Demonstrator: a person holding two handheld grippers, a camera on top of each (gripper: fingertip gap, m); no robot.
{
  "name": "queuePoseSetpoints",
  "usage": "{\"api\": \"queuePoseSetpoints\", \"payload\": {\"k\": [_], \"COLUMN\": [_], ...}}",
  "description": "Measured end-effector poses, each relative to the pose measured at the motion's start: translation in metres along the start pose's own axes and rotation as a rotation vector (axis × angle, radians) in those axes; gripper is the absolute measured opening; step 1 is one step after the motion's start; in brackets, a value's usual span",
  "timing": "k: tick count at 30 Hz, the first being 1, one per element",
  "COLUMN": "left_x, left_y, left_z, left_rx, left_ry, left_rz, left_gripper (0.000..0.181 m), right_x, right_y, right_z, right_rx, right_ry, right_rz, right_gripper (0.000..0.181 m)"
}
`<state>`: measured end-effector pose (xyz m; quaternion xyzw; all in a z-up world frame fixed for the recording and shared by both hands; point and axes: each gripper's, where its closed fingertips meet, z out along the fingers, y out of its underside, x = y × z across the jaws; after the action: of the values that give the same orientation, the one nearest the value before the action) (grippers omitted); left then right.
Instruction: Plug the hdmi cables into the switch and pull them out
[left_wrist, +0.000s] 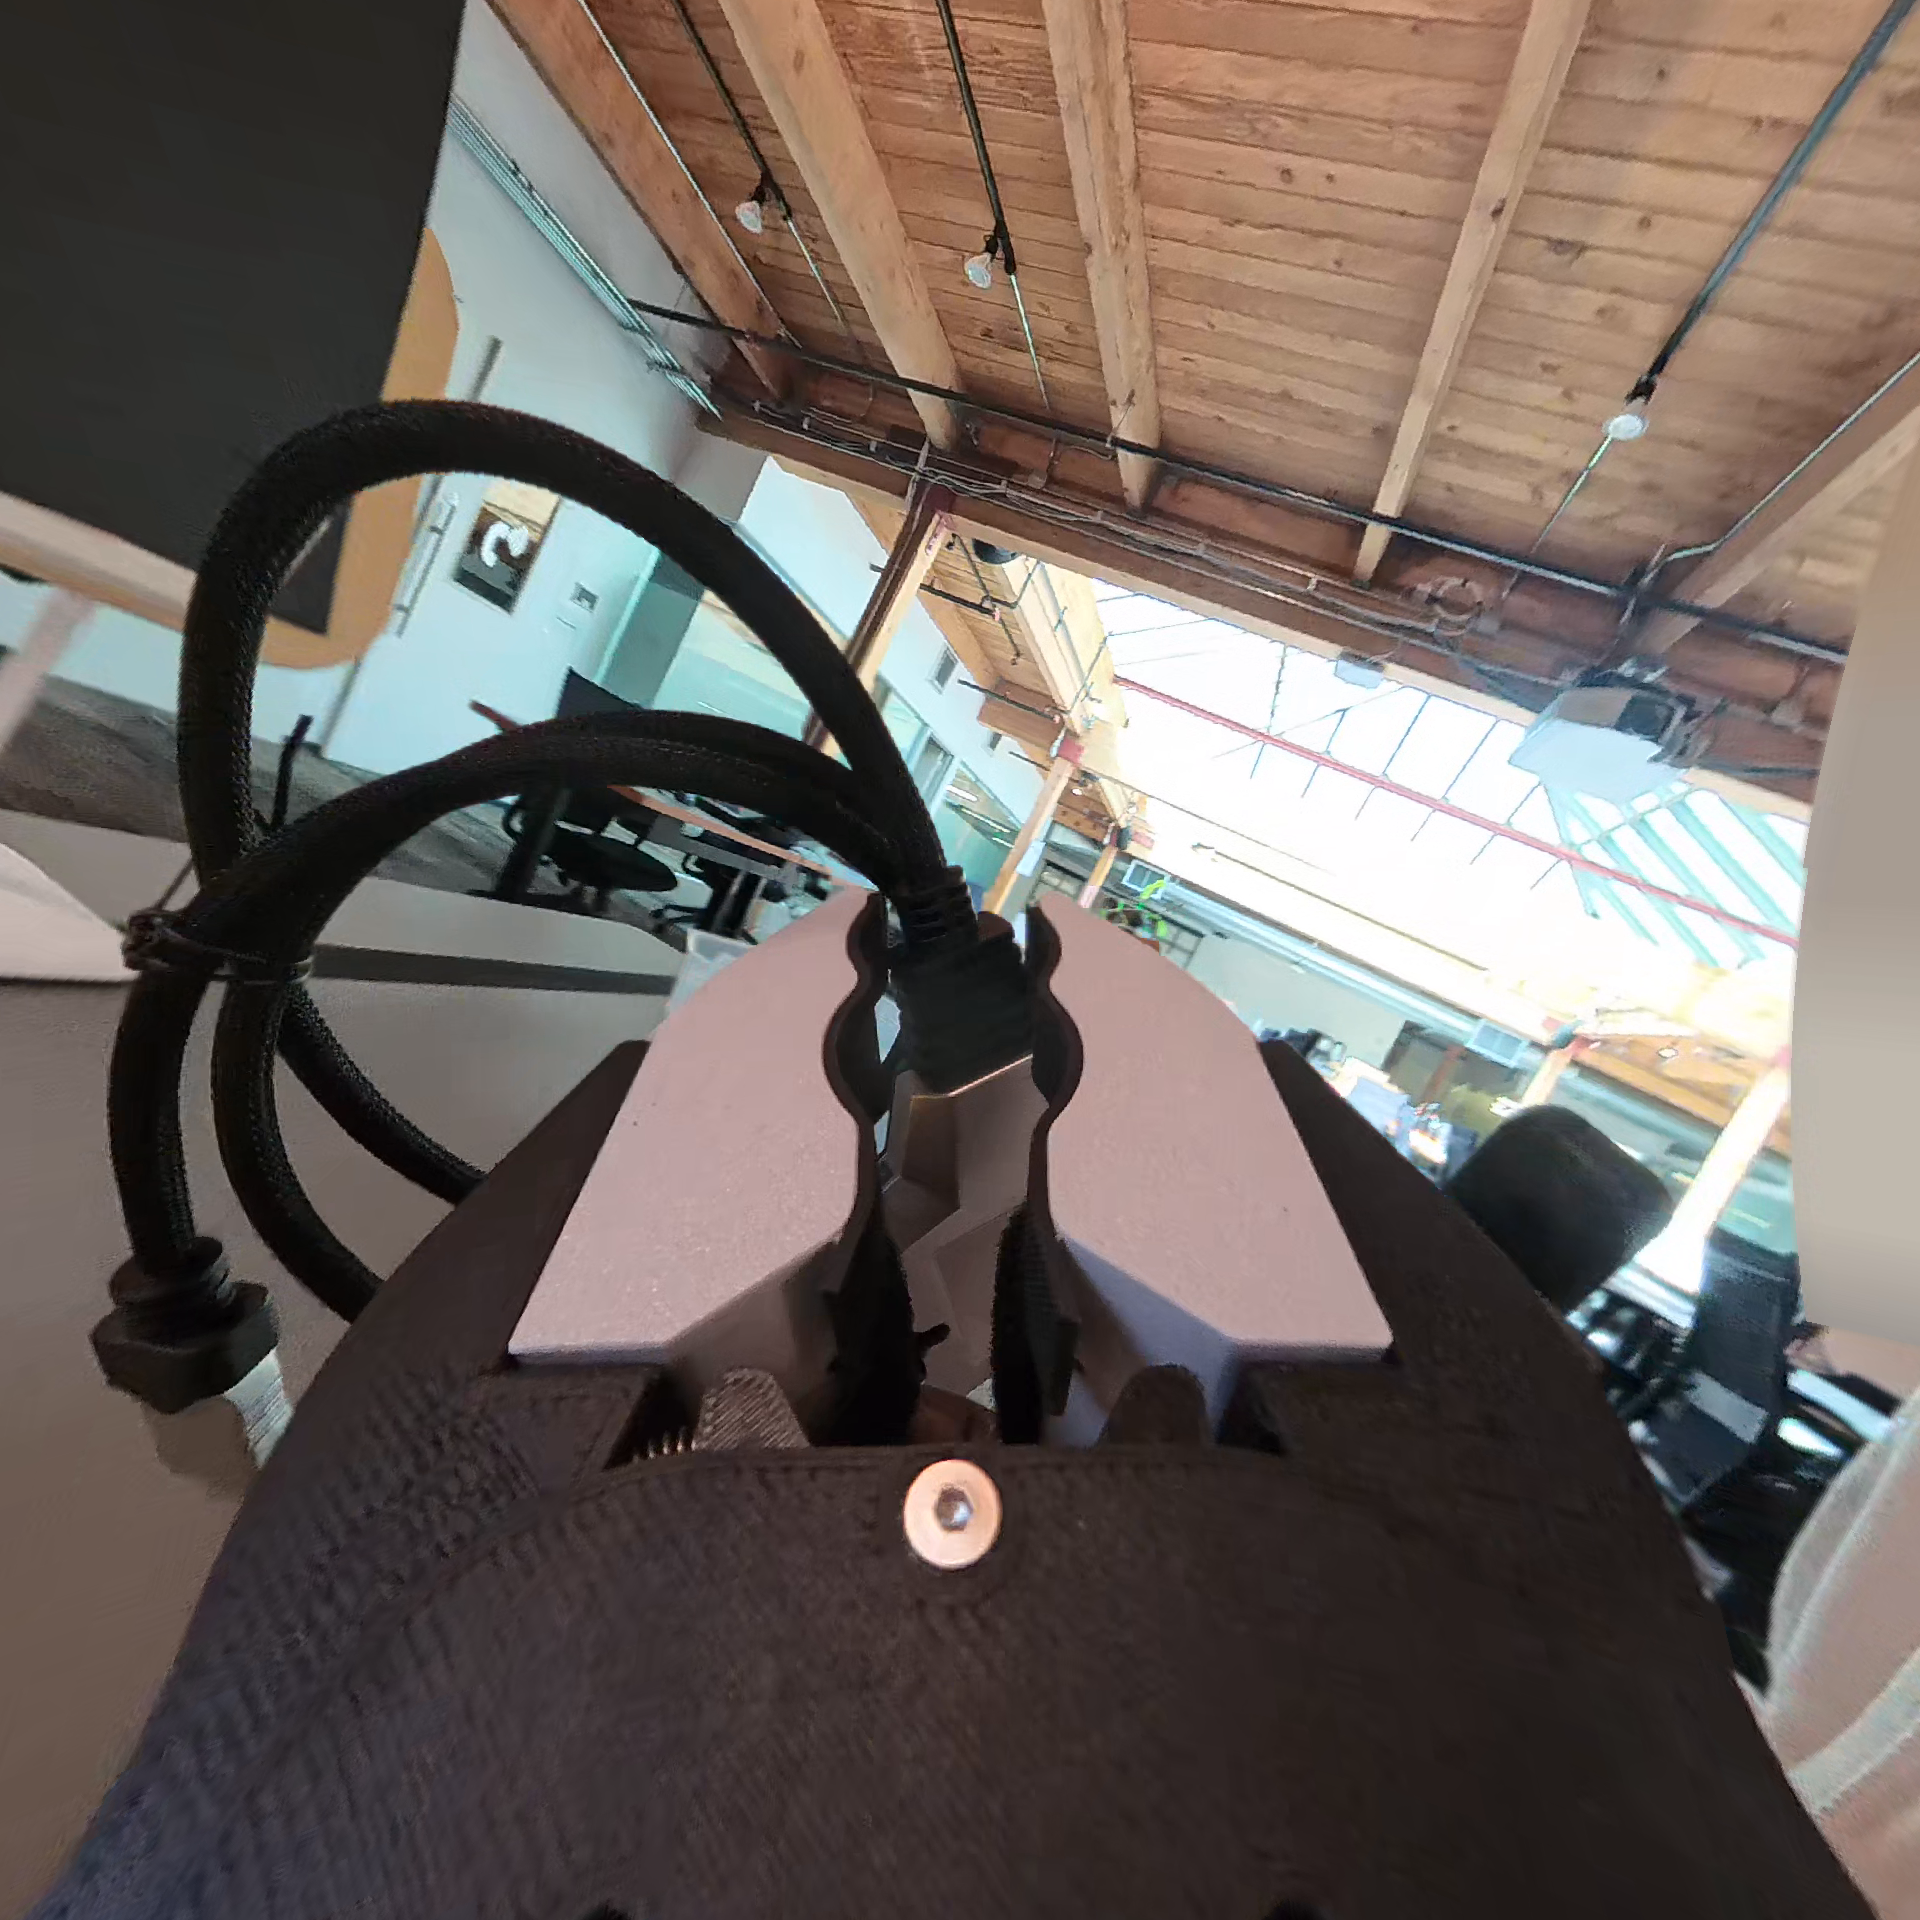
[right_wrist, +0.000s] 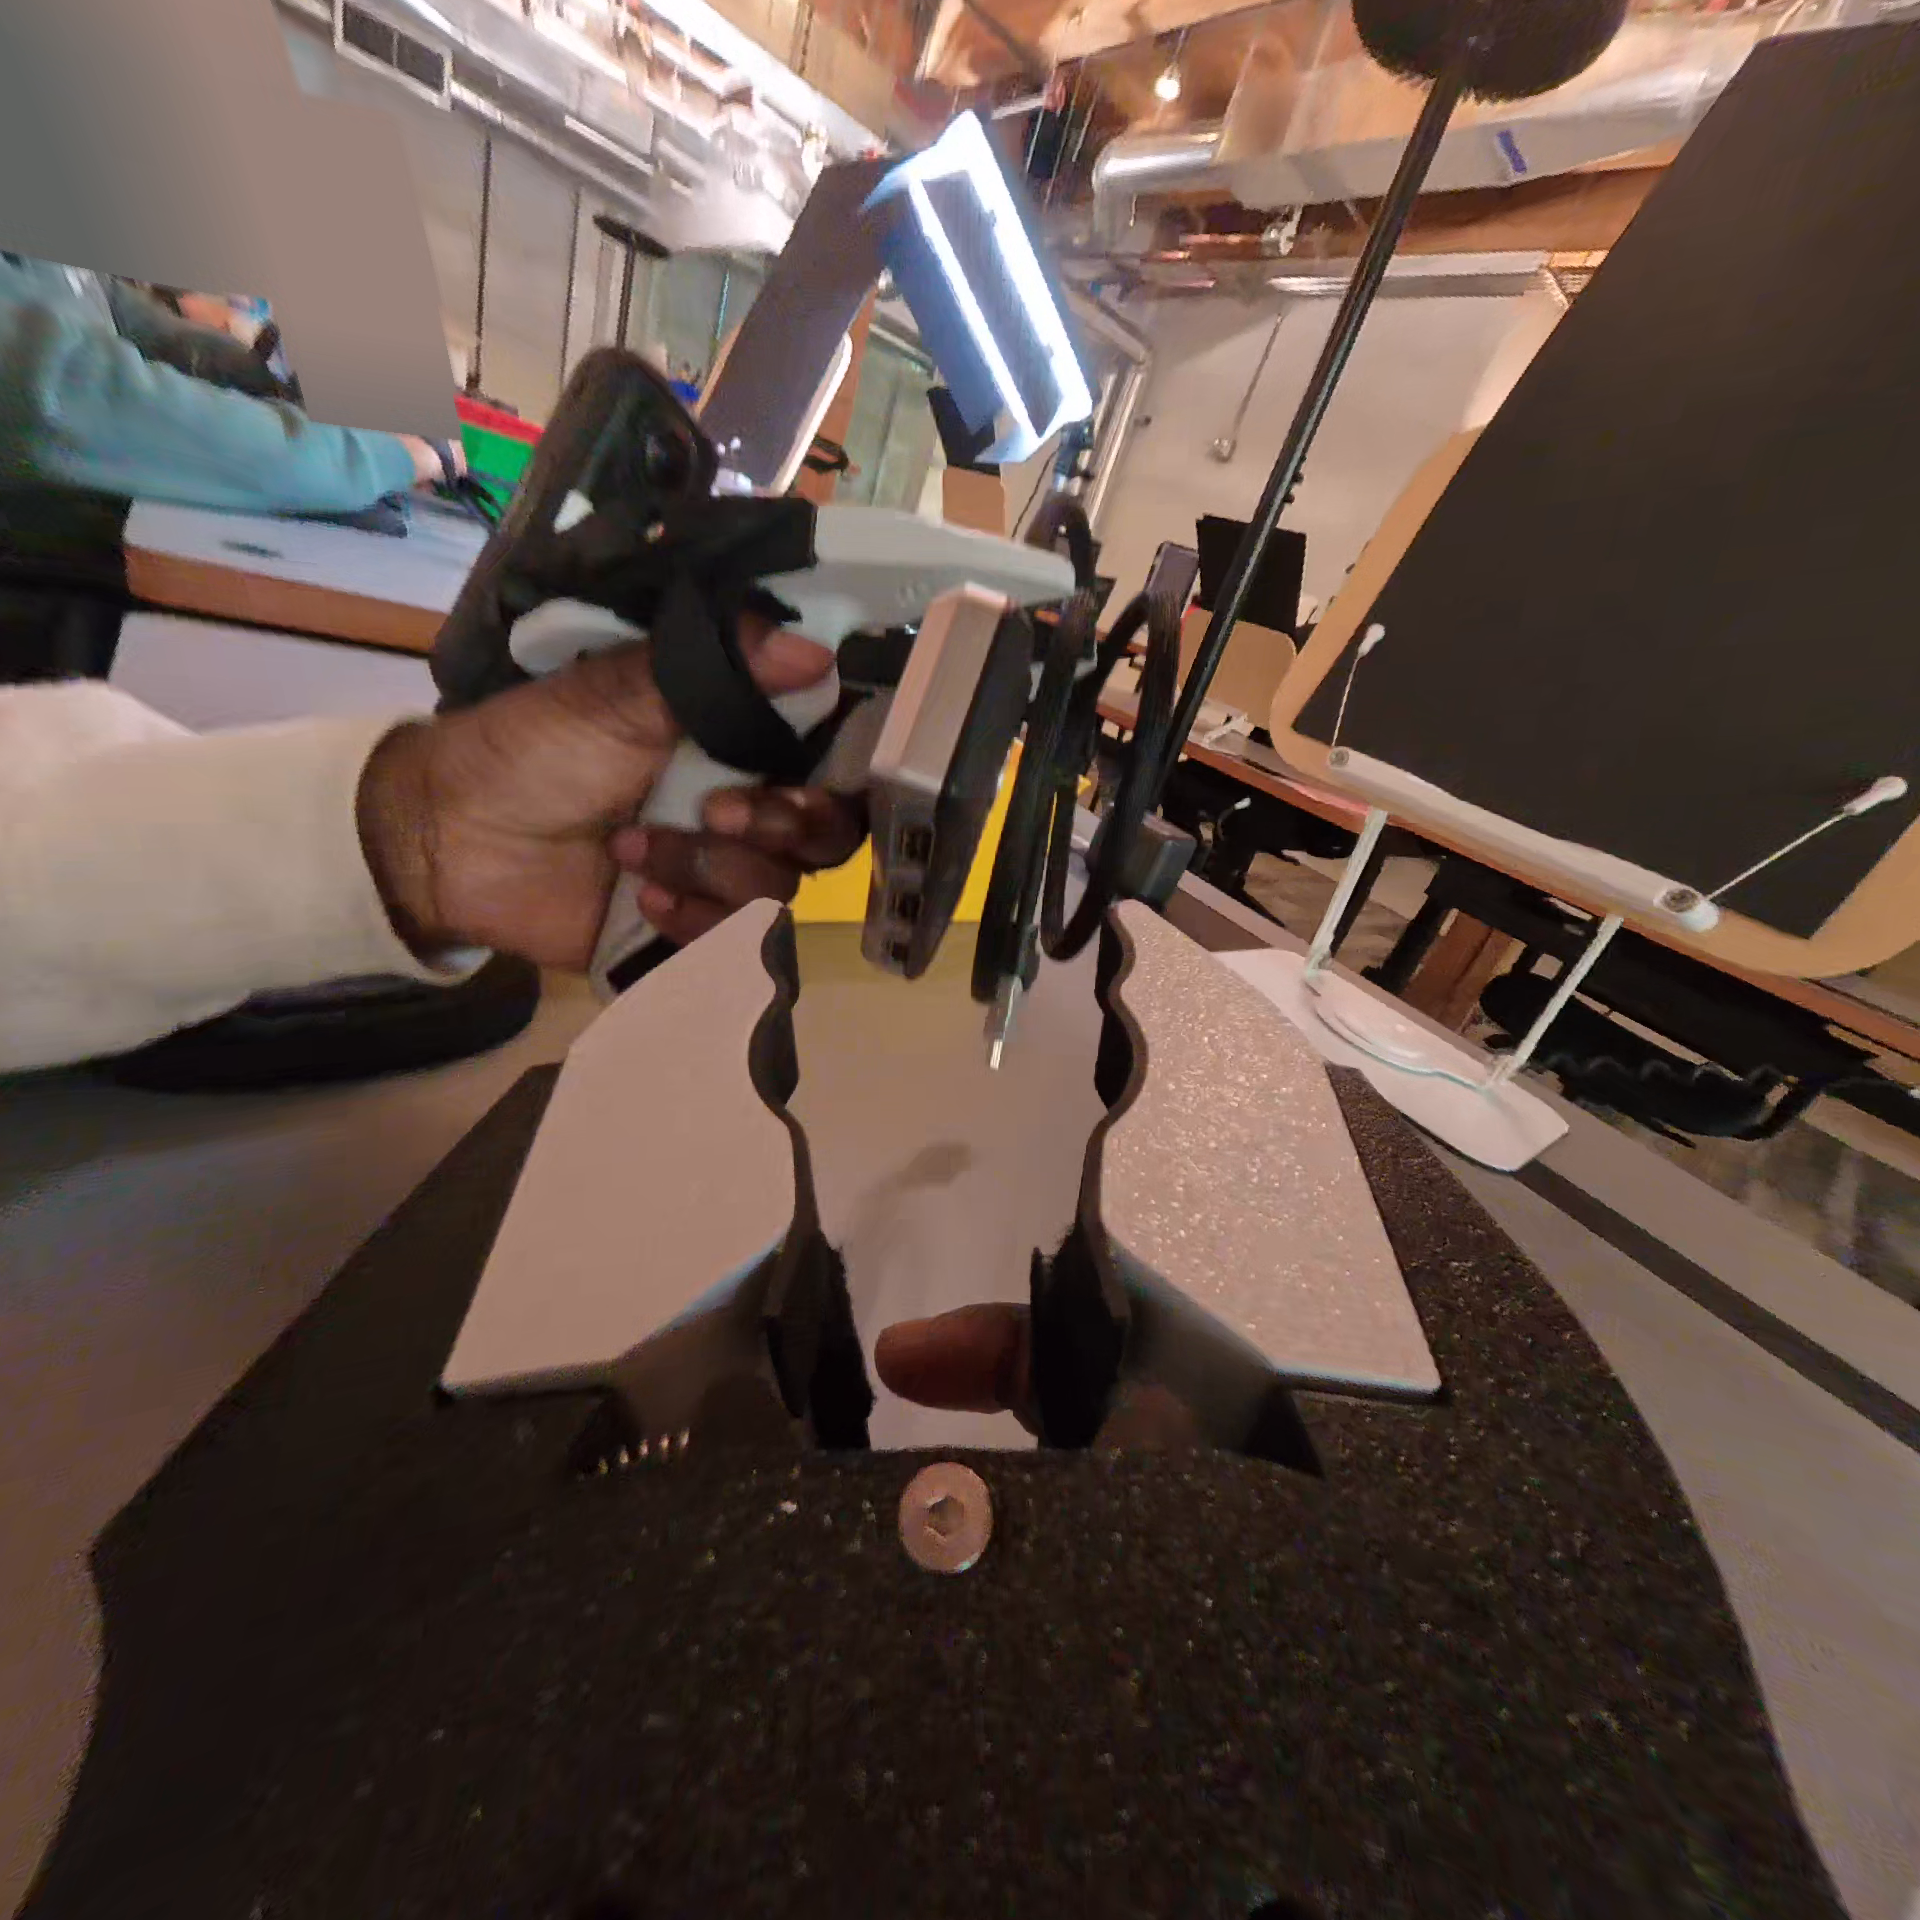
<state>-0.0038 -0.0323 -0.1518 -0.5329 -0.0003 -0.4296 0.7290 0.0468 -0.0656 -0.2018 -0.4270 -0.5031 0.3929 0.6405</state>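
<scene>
Gripped in the left gripper (left_wrist: 954, 1023) is one switch (left_wrist: 961, 1132); the right gripper (right_wrist: 940, 997) is held wide over a grey table (right_wrist: 208, 1299) under wooden ceiling beams (left_wrist: 1101, 239).

Two handheld grippers, matching build

Left gripper (left_wrist: 954, 940) and right gripper (right_wrist: 945, 971): pale grey fingers (left_wrist: 727, 1132) with flat, faceted tops and wavy black-lined inner edges, mounted on a coarse black printed base (left_wrist: 935, 1683). One silver hex-socket screw (left_wrist: 952, 1512) centred near the base's front edge, same on the right (right_wrist: 944, 1529). Black fabric strips at the finger roots. Seen from the right wrist view: grey pistol-style handle, black strap across the hand (right_wrist: 582, 800), cream knit sleeve (right_wrist: 177, 862).
</scene>
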Motion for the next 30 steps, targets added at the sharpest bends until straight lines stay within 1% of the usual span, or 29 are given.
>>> {"api": "queuePoseSetpoints", "payload": {"k": [1,3,4,5,7,8,10,11,13,15,16,17,19,21,22,23,24,25,27,28,29,30], "left_x": [0.001,0.005,0.006,0.005,0.002,-0.002,-0.008,-0.010,-0.010,-0.011,-0.010,-0.010,-0.018,-0.029,-0.036,-0.044,-0.050,-0.053,-0.047,-0.040,-0.037,-0.036], "left_y": [0.005,0.013,0.016,0.017,0.018,0.020,0.025,0.028,0.030,0.026,0.025,0.027,0.032,0.038,0.043,0.050,0.057,0.064,0.076,0.079,0.079,0.079], "left_z": [0.002,0.005,0.006,0.005,0.003,0.000,-0.011,-0.018,-0.035,-0.051,-0.057,-0.063,-0.073,-0.077,-0.076,-0.075,-0.072,-0.067,-0.054,-0.048,-0.043,-0.041], "left_rx": [-0.006,-0.021,-0.029,-0.032,-0.066,-0.096,-0.181,-0.234,-0.296,-0.318,-0.347,-0.396,-0.544,-0.712,-0.796,-0.871,-0.914,-0.913,-0.859,-0.814,-0.780,-0.762], "left_ry": [0.007,0.018,0.021,0.016,0.005,-0.012,-0.042,-0.048,-0.070,-0.123,-0.146,-0.166,-0.215,-0.217,-0.200,-0.179,-0.152,-0.114,-0.011,0.019,0.028,0.030], "left_rz": [-0.019,-0.044,-0.053,-0.060,-0.091,-0.115,-0.158,-0.168,-0.136,0.002,0.123,0.292,0.762,1.259,1.446,1.574,1.652,1.690,1.679,1.652,1.615,1.551], "left_gripper": [0.024,0.024,0.024,0.025,0.025,0.025,0.039,0.043,0.048,0.049,0.049,0.050,0.050,0.050,0.050,0.051,0.052,0.052,0.051,0.043,0.025,0.025], "right_x": [-0.001,-0.004,-0.005,-0.004,0.000,0.003,0.006,0.007,0.008,0.009,0.009,0.009,0.008,0.005,0.002,0.000,-0.003,-0.006,-0.013,-0.016,-0.019,-0.019], "right_y": [-0.005,-0.005,-0.003,-0.001,0.000,0.000,0.006,0.009,0.013,0.018,0.022,0.024,0.029,0.031,0.032,0.032,0.033,0.033,0.035,0.034,0.032,0.027], "right_z": [0.004,0.012,0.016,0.018,0.018,0.017,0.015,0.015,0.015,0.016,0.016,0.017,0.018,0.020,0.021,0.022,0.023,0.024,0.024,0.025,0.026,0.027], "right_rx": [0.021,0.010,-0.013,-0.034,-0.067,-0.090,-0.184,-0.235,-0.301,-0.366,-0.399,-0.427,-0.466,-0.489,-0.497,-0.503,-0.510,-0.517,-0.535,-0.537,-0.530,-0.513], "right_ry": [0.004,0.012,0.019,0.038,0.066,0.091,0.106,0.107,0.113,0.097,0.079,0.065,0.030,-0.009,-0.032,-0.052,-0.072,-0.097,-0.145,-0.162,-0.169,-0.158], "right_rz": [0.016,0.004,-0.021,-0.066,-0.177,-0.251,-0.455,-0.553,-0.728,-0.844,-0.879,-0.909,-0.949,-0.966,-0.972,-0.976,-0.977,-0.976,-0.975,-0.973,-0.960,-0.949], "right_gripper": [0.055,0.050,0.035,0.027,0.025,0.023,0.022,0.022,0.022,0.022,0.022,0.021,0.022,0.022,0.021,0.022,0.021,0.021,0.022,0.021,0.021,0.022]}}
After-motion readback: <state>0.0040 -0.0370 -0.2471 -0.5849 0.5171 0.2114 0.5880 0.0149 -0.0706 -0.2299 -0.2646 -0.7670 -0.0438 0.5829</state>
